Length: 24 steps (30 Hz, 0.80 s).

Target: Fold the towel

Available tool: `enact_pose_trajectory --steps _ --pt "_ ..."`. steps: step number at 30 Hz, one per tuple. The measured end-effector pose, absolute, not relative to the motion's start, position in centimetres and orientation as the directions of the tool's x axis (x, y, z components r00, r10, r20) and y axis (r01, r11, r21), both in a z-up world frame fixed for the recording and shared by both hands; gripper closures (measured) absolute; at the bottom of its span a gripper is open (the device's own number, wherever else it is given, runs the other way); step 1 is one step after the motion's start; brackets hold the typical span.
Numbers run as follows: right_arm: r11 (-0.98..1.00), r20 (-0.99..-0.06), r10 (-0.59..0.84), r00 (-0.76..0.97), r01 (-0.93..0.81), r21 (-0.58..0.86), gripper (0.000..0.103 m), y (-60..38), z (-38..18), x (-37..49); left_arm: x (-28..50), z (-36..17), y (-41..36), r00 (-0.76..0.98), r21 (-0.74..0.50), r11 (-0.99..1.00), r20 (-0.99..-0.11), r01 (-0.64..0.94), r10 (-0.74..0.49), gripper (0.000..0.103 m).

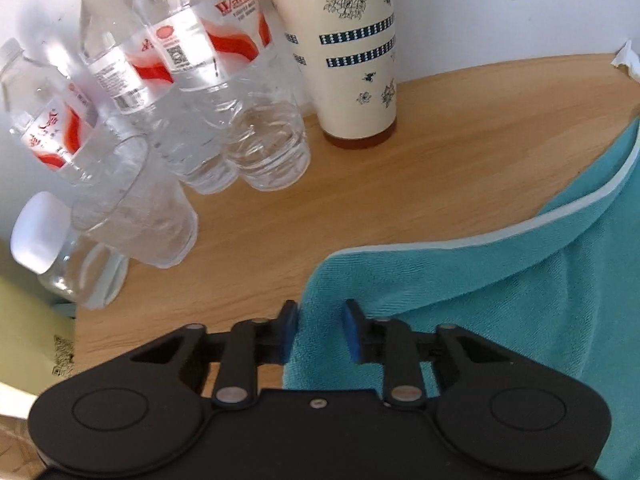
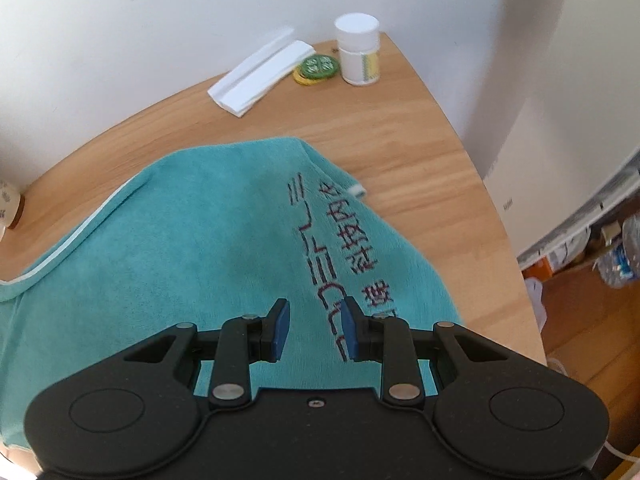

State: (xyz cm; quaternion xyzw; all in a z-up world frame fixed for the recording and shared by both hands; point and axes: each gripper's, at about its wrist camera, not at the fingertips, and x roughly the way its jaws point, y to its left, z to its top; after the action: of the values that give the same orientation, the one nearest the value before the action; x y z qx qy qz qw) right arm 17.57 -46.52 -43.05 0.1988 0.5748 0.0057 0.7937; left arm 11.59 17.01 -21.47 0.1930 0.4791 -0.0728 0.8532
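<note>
The towel (image 1: 500,300) lies directly beneath both tools: the left gripper (image 1: 322,330) straddles its left edge with jaws apart, while the right gripper (image 2: 314,330), also spread and empty, hovers over its embroidered lettering (image 2: 332,256).

A light wooden tabletop (image 2: 420,128) with a rounded edge stands pushed against a plain white wall (image 2: 160,20). Soft daylight falls across the wood. Past the right edge, the floor (image 2: 580,320) is brown wood, with boxes and clutter (image 2: 592,252) piled low against a white panel (image 2: 532,152)
</note>
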Motion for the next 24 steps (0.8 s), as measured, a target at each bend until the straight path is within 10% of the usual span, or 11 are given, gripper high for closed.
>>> enact_pose_trajectory --steps 6,12,16,24 --pt "0.915 -0.915 0.228 0.333 0.248 0.318 0.072 -46.7 -43.2 17.3 11.1 -21.5 16.3 0.582 0.345 0.875 -0.808 0.340 0.092 0.097" --pt "0.912 -0.913 0.235 0.334 0.249 0.326 0.072 -46.7 -43.2 17.3 10.3 -18.9 14.7 0.761 0.536 0.836 -0.591 0.120 0.270 0.094" --pt "0.913 -0.917 0.246 0.314 0.244 0.329 0.072 -46.4 -43.5 17.2 11.3 -22.5 13.8 0.701 0.650 0.759 -0.555 0.031 0.447 0.045" --pt "0.922 -0.927 0.247 0.283 0.227 0.315 0.072 -45.7 -44.4 17.0 10.5 -22.5 14.8 0.675 0.587 0.809 -0.614 0.043 0.409 0.045"
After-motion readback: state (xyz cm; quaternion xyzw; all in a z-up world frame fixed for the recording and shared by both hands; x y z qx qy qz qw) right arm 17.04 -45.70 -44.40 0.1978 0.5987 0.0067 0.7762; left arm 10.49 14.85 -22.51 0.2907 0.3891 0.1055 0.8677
